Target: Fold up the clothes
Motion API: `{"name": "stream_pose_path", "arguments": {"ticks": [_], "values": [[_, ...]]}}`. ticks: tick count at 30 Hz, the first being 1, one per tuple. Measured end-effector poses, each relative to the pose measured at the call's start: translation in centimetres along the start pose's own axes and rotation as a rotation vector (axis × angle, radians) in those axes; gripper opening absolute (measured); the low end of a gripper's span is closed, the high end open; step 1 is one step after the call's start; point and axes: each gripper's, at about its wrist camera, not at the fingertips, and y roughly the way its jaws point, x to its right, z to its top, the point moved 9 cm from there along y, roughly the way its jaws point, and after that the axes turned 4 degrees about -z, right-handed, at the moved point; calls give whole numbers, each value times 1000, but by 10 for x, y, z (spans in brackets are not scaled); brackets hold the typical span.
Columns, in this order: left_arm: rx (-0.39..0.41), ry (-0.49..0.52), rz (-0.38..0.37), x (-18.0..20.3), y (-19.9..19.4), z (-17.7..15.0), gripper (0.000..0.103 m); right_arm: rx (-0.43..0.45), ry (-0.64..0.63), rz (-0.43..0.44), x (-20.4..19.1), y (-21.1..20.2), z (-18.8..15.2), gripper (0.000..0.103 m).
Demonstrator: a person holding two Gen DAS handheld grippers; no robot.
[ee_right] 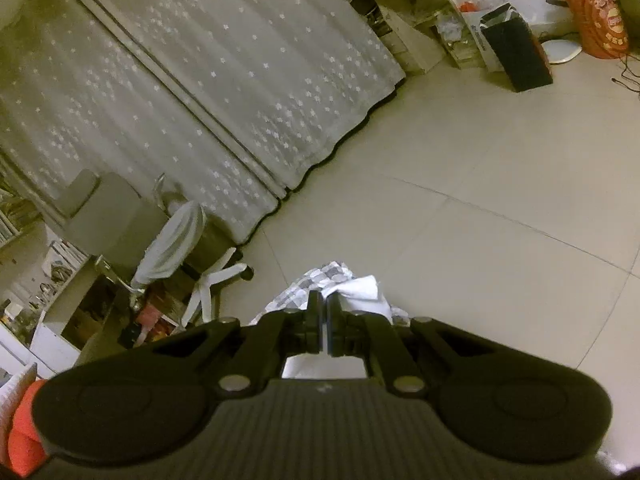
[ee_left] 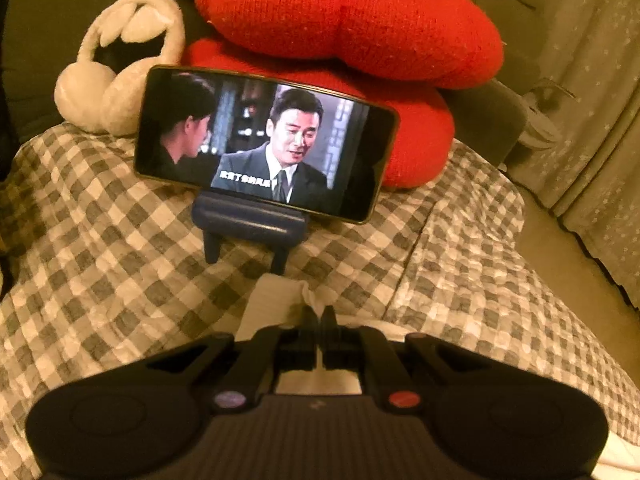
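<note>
**Both grippers pinch a white garment over a checked bed**

While the left gripper (ee_left: 319, 314) points down at the grey-and-white checked bedcover (ee_left: 120, 264), its black fingers are pressed together on an edge of a white cloth garment (ee_left: 276, 300), which lies on the cover just in front of them and runs back beneath the gripper body. Just beyond stands a dark blue phone stand (ee_left: 248, 224) holding a smartphone (ee_left: 264, 140) sideways, its screen lit with a video. Farther left sit fluffy white earmuffs (ee_left: 116, 68); behind the phone are stacked red knitted cushions (ee_left: 348, 24).

The right gripper (ee_right: 324, 304) is likewise closed on the white cloth, a fold bunched to the right of its fingertips, with a patch of the checked cover showing left of them. Beyond lies the pale tiled floor (ee_right: 460, 200), a white swivel chair (ee_right: 192, 252) at far left, and a star-patterned curtain (ee_right: 200, 80) farthest back.
</note>
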Motion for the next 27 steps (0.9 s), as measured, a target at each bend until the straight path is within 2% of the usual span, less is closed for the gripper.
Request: {"name": "stream_pose_path", "arguments": {"ticks": [7,10,12,13,14,16,19,23,27], "values": [[16,-5,-13,2,5,2,2,-2,9,4,-7,10,4,4],[21,-23,-42,1,5,0,8,-5,3,-5,-11,15,1,4],[44,-30,-59,-2,-1,1,19,-10,7,-12,-12,18,-1,4],[60,-32,-66,-4,-5,2,32,-12,8,-15,-11,19,-2,4],[76,-35,-77,-5,-9,4,39,-13,8,-15,-11,19,-2,4],[115,-30,-77,-9,-19,7,49,-11,5,-12,-12,20,-2,4],[149,-10,-65,-15,-30,8,53,-8,-5,-12,-16,23,-2,4],[150,33,-80,-17,-34,2,55,-4,-5,-10,-18,24,-2,4],[207,158,-79,0,-43,-3,55,3,1,3,-19,22,-1,4]]}}
